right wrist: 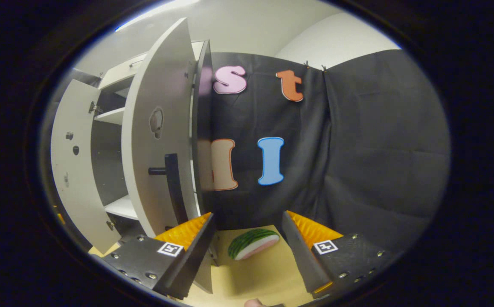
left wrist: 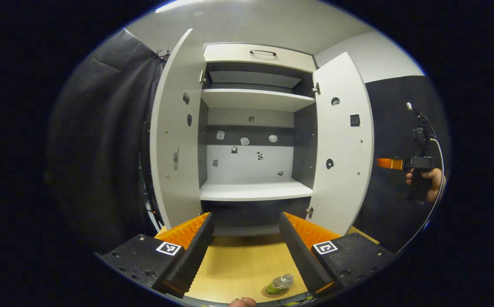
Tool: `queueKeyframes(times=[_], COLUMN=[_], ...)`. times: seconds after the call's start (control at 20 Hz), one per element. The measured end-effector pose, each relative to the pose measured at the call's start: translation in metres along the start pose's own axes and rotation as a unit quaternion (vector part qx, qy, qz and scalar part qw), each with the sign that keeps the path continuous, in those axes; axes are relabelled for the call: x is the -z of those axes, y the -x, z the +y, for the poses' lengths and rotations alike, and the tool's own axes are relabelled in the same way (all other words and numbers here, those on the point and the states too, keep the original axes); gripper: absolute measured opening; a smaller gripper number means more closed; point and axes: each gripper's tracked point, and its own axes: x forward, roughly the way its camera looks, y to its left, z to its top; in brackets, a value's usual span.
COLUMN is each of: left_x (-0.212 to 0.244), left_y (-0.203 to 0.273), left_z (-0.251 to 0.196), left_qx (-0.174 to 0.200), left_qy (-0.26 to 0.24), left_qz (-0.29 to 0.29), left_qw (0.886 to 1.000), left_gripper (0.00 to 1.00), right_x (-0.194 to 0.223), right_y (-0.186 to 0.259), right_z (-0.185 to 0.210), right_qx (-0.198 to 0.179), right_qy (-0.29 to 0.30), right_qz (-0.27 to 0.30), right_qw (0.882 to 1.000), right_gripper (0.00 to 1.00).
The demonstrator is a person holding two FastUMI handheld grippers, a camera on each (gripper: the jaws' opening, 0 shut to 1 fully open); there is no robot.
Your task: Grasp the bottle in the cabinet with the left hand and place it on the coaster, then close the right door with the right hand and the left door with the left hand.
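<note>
Bottle [left wrist: 282,283] lies on its side on the coaster [left wrist: 272,292], low in the left gripper view, on the wooden tabletop [left wrist: 242,264] in front of the cabinet [left wrist: 253,128]; clear body, greenish at one end. It sits between the left gripper [left wrist: 245,251] fingers as seen, nearer the right-side finger, but no contact: jaws spread wide, nothing held. Cabinet shelves are bare apart from small fittings on the back panel; a drawer with a dark handle [left wrist: 262,52] sits at the top. Both doors stand open: left door [left wrist: 178,132] swung out on one side, right door [left wrist: 343,145] on the other. Beyond the right door's outer edge, in the same view, the right gripper [left wrist: 390,163] is held by a hand [left wrist: 432,181] in front of the black cloth, apart from the door, with a cable trailing from it; can't judge its jaw state from there. In the right gripper view its own fingers [right wrist: 187,251] are set wide apart, gripping nothing, so it is open. That view looks at the right door's outer face, edge-on, with its dark bar handle [right wrist: 171,179] just above the left-side finger. A watermelon-slice toy [right wrist: 253,243] lies on the tabletop between the fingers, farther off, untouched.
</note>
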Motion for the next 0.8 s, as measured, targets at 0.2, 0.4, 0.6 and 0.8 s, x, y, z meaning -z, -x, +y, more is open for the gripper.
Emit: queueKeyframes(times=[0.2,0.4,0.6,0.8], left_x=[-0.003,-0.005,-0.010,-0.017], left_y=[0.002,0.004,0.000,-0.006], left_z=[0.031,0.071,0.115,0.139], left_qx=[-0.027,-0.060,-0.096,-0.113], left_qy=[0.000,-0.007,-0.041,-0.041], left_qz=[0.005,0.004,0.004,-0.004], left_qw=[1.000,0.998,0.995,0.993], left_gripper=[0.96,0.96,0.98,0.97], right_x=[0.004,-0.001,0.004,0.009], right_y=[-0.009,-0.007,-0.003,0.002], right_z=[0.021,0.025,0.038,0.064], right_qx=[-0.018,-0.010,-0.019,-0.039], right_qy=[0.034,0.065,0.026,0.005], right_qz=[0.009,0.003,0.009,0.011], right_qw=[0.999,0.998,0.999,0.999], right_gripper=[0.95,0.94,0.94,0.92])
